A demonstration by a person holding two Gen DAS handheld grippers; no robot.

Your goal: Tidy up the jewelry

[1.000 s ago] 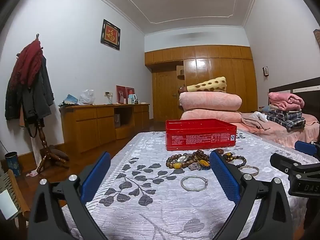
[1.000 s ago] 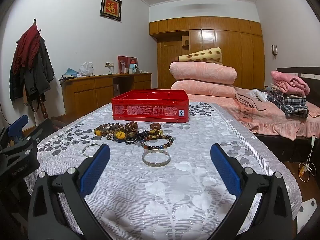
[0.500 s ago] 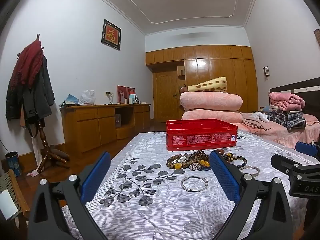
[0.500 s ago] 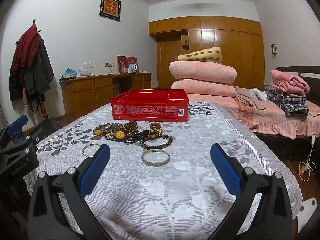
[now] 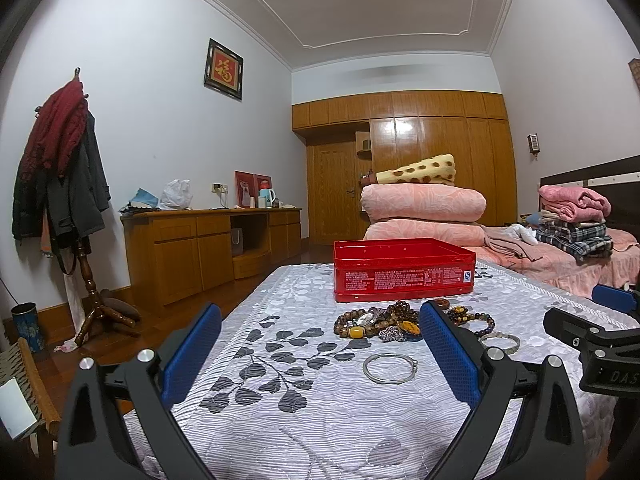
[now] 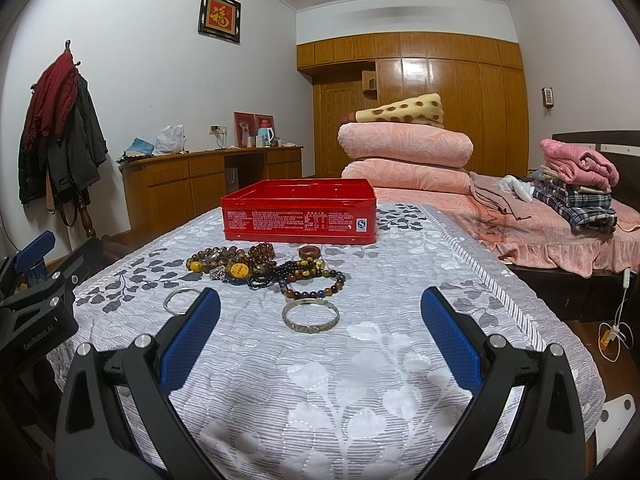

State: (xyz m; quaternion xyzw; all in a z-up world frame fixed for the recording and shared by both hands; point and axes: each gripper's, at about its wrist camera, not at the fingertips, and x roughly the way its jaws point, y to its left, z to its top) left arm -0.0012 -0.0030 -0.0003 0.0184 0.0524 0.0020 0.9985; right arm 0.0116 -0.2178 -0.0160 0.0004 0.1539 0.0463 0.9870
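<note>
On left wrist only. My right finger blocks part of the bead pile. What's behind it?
Observer: Dark bead strands, tangled between the pile and a multicoloured bead bracelet.
Operator: The bangle on the right is cut off for me. Is it whole?
Observer: Yes. The engraved silver bangle is a full loop lying flat, on the near side of that bracelet.
Operator: What's the right hand-held gripper doing? I only see its edge.
Observer: The right hand-held gripper is open with nothing between its pads, and the bangle sits ahead between its fingers.
</note>
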